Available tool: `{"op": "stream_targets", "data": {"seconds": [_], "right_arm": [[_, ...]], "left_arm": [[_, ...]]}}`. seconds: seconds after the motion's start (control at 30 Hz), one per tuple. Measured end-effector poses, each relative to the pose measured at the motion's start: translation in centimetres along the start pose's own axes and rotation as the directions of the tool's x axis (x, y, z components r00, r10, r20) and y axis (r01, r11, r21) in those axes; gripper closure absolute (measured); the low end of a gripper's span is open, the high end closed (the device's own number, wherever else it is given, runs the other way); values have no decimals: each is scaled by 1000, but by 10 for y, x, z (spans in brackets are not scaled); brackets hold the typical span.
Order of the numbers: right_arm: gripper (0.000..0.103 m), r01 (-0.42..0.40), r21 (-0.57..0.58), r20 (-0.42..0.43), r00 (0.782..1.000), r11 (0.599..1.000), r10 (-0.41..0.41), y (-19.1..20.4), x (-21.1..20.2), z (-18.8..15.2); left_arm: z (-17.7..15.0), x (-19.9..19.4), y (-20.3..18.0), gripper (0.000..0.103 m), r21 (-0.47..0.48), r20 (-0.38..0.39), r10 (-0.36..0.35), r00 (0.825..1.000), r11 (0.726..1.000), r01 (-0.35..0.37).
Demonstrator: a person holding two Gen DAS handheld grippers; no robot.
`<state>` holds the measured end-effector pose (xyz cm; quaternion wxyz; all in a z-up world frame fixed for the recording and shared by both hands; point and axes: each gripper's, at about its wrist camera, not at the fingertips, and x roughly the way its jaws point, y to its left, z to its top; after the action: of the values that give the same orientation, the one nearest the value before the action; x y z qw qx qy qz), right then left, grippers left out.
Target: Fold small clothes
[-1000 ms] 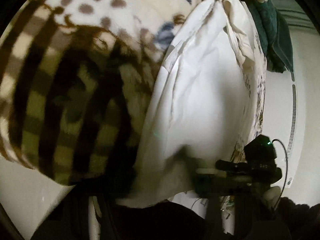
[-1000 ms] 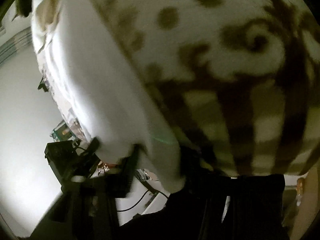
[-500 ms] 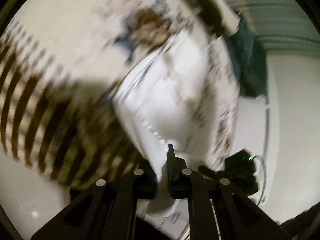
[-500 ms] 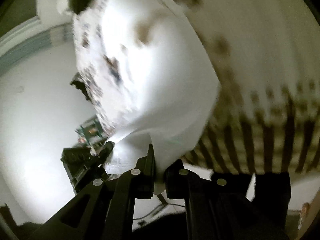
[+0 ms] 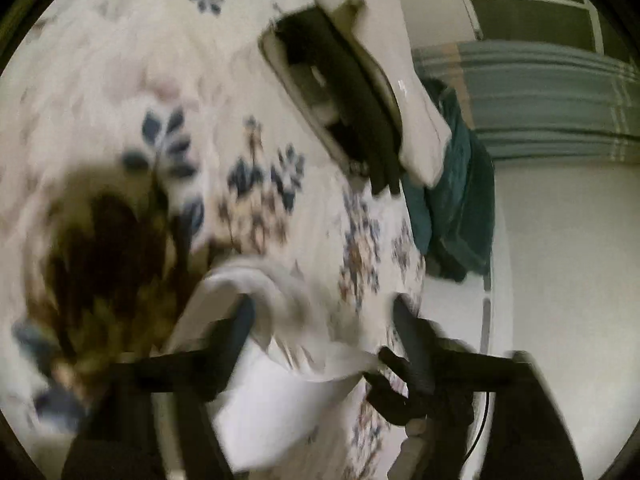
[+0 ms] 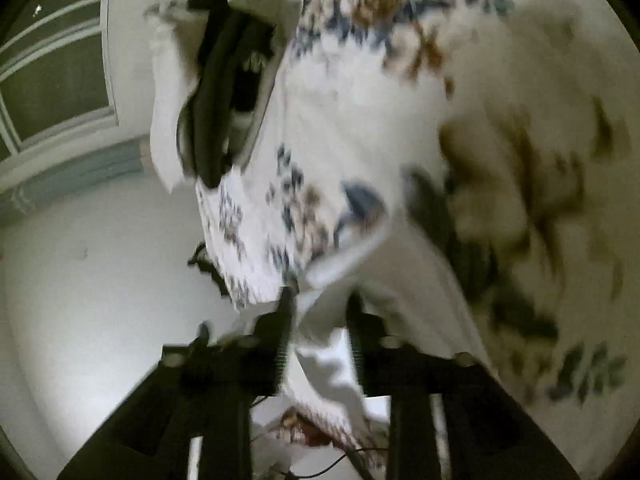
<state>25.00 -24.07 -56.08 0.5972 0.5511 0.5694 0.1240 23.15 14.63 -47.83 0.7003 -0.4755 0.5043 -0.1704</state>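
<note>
Left side first: the left gripper [image 5: 324,320] has its fingers [image 5: 240,328] spread wide, and the white garment [image 5: 280,400] sags loose between them, an edge draped over but not pinched. It lies on the floral bedspread [image 5: 248,128], a brown patterned blanket [image 5: 104,248] to its left and a teal cloth [image 5: 452,200] hanging off the bed's far edge. Over to the right gripper [image 6: 320,324]: fingers [image 6: 284,320] parted there too, white garment [image 6: 320,364] bunched in the gap, with blur hiding any contact. This looks like thin, light, floppy fabric that will slump wherever unsupported and slip from a shallow bite. Best taken at a hem or corner, both layers deep between the pads.
</note>
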Motion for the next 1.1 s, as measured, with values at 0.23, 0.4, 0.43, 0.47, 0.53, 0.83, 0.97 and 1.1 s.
{"op": "stream_targets", "data": {"seconds": [0.23, 0.4, 0.43, 0.47, 0.53, 0.83, 0.97, 1.1], "right_arm": [[41, 156, -106, 31, 988, 982, -153, -23, -31, 3], [41, 207, -62, -15, 978, 976, -208, -61, -8, 15], [41, 196, -49, -17, 980, 979, -197, -65, -2, 20], [41, 166, -39, -12, 986, 985, -166, -66, 2, 23], [47, 119, -44, 16, 993, 992, -118, -65, 7, 27], [99, 203, -110, 105, 976, 973, -192, -34, 11, 38], [99, 268, -86, 75, 962, 960, -262, -40, 25, 50], [67, 250, -44, 17, 968, 967, -249, -51, 14, 48]], "left_arm": [[9, 1, 16, 30, 98, -1, 174, 985, 980, -173], [14, 40, 44, 30, 121, -103, 270, 957, 959, -257], [16, 46, 46, 30, 120, -114, 257, 960, 963, -243], [17, 51, 47, 32, 119, -115, 239, 964, 967, -225], [20, 57, 44, 42, 137, -113, 217, 970, 970, -202], [36, 52, 23, 99, 234, -77, 227, 971, 951, -204], [50, 52, 39, 99, 181, -84, 236, 968, 959, -218], [56, 33, 59, 92, 94, -121, 190, 974, 979, -180]]}}
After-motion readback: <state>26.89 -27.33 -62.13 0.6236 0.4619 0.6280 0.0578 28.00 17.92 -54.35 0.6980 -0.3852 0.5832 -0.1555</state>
